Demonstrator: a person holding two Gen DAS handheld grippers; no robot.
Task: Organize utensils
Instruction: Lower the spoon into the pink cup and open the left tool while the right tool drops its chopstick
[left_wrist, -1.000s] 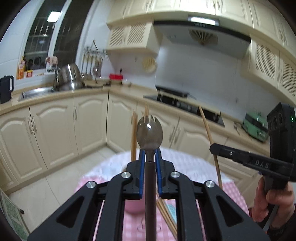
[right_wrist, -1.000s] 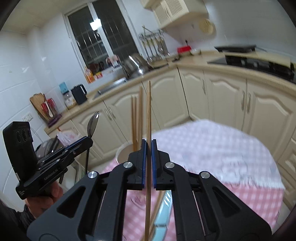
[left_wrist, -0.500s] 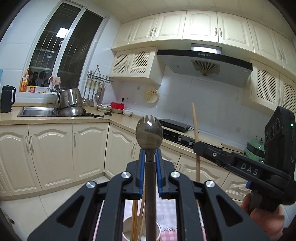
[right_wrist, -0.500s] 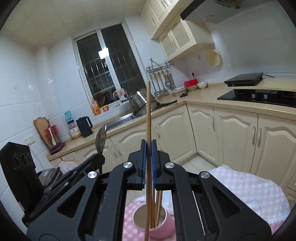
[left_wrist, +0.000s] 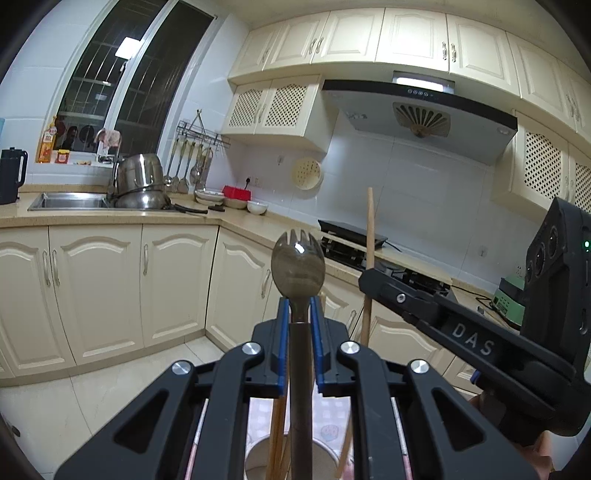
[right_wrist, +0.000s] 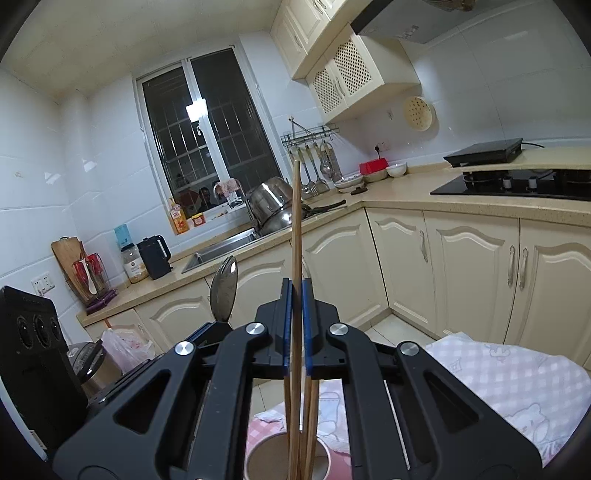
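My left gripper (left_wrist: 298, 310) is shut on a dark metal spork (left_wrist: 297, 271), held upright with its tines up. Below it a round cup (left_wrist: 325, 456) holds wooden chopsticks (left_wrist: 277, 435). My right gripper (right_wrist: 296, 291) is shut on a single wooden chopstick (right_wrist: 296, 221), upright, its lower end over a pink cup (right_wrist: 266, 459) that holds other chopsticks (right_wrist: 313, 417). The right gripper and its chopstick (left_wrist: 368, 240) show at the right of the left wrist view. The spork (right_wrist: 224, 286) and left gripper show at the left of the right wrist view.
A table with a pink checked cloth (right_wrist: 517, 376) lies under the cup. Cream kitchen cabinets (left_wrist: 99, 291) and a counter with a sink (left_wrist: 70, 201), pots (left_wrist: 140, 182) and a hob (right_wrist: 517, 182) stand behind. A tiled floor (left_wrist: 122, 373) lies below.
Both grippers have tilted upward and risen, so the table has dropped out of view to the bottom edge. Both stay shut on their utensils above the cup.
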